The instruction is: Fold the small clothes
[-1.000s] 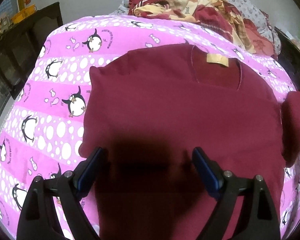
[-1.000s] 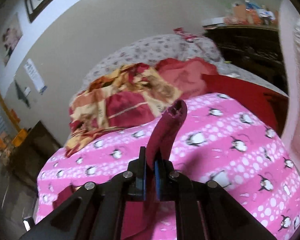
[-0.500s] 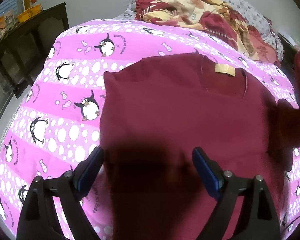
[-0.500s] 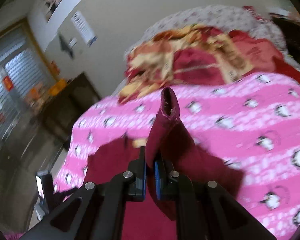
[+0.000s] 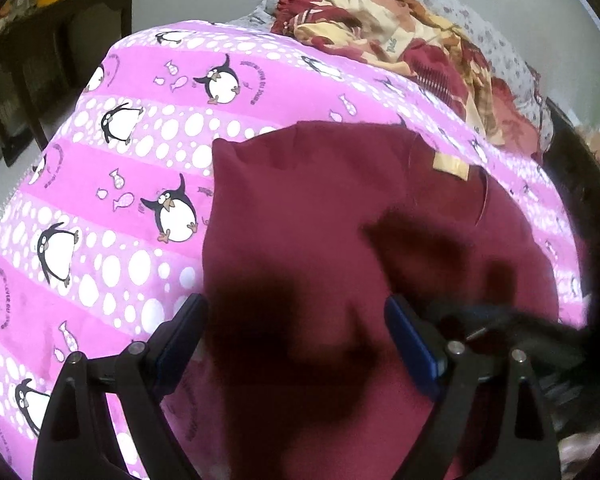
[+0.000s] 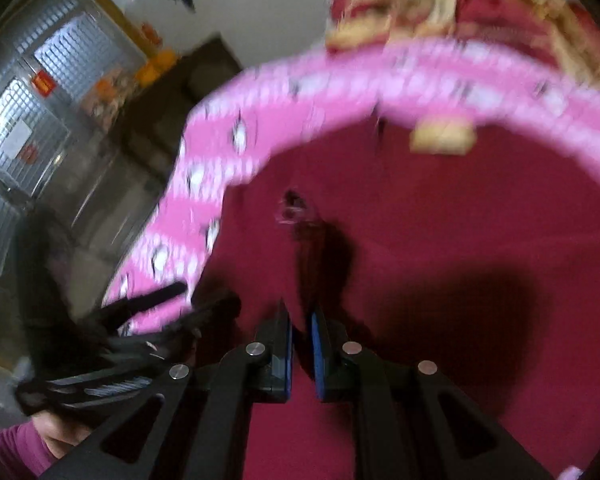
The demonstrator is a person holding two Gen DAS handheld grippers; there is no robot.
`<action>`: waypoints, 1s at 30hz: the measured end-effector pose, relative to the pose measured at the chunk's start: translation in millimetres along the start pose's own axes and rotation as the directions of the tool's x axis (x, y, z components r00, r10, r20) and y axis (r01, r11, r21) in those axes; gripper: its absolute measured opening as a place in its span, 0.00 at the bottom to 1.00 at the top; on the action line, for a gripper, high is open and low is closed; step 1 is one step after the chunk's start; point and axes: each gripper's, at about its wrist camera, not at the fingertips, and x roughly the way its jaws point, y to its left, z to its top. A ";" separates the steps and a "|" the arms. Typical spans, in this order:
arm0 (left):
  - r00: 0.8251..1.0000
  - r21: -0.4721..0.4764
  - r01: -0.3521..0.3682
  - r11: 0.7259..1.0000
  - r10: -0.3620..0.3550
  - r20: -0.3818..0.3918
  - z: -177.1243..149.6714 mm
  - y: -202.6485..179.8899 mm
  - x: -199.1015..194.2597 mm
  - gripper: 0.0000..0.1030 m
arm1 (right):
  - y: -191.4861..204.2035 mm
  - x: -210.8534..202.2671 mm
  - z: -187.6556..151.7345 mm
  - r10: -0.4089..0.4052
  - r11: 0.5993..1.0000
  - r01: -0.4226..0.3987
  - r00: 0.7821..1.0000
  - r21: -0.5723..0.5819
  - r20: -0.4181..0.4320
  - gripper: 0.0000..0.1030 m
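A maroon sweater [image 5: 320, 208] lies flat on the pink penguin blanket [image 5: 132, 184], its tan neck label [image 5: 451, 165] towards the far side. My left gripper [image 5: 294, 320] hovers open over the sweater's near part, with nothing between its fingers. In the blurred right wrist view, my right gripper [image 6: 300, 320] is low over the sweater body [image 6: 480, 216]. Its jaws are opening, a narrow gap showing between the pads. The sleeve [image 6: 312, 252] runs from that gap forward across the body to its cuff [image 6: 292, 208].
A crumpled red and yellow quilt [image 5: 400, 28] is heaped at the far end of the bed. Dark wooden furniture [image 5: 40, 68] stands left of the bed. The right gripper's dark frame [image 5: 512, 324] crosses close beside my left gripper. A barred window [image 6: 32, 92] is on the left.
The right gripper swung down and to the left, carrying the sleeve from above the blanket onto the sweater body, and its jaws parted slightly. The left gripper drifted a little, still open.
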 end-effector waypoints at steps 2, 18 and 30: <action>1.000 -0.013 0.002 1.000 -0.002 0.003 2.4 2.3 0.2 0.86 | -3.9 6.6 -5.8 -0.013 1.000 0.014 0.999 0.027 -0.032 0.46; 0.997 0.144 -0.007 0.990 0.018 -0.071 1.9 -51.0 41.1 0.50 | -110.9 -169.3 -77.7 -0.149 0.958 0.093 0.969 0.272 0.196 0.75; 0.996 0.124 0.026 0.992 -0.036 0.078 59.8 -38.7 -27.6 0.11 | -182.4 -178.0 -81.3 -0.249 0.873 0.133 0.949 0.468 0.194 0.79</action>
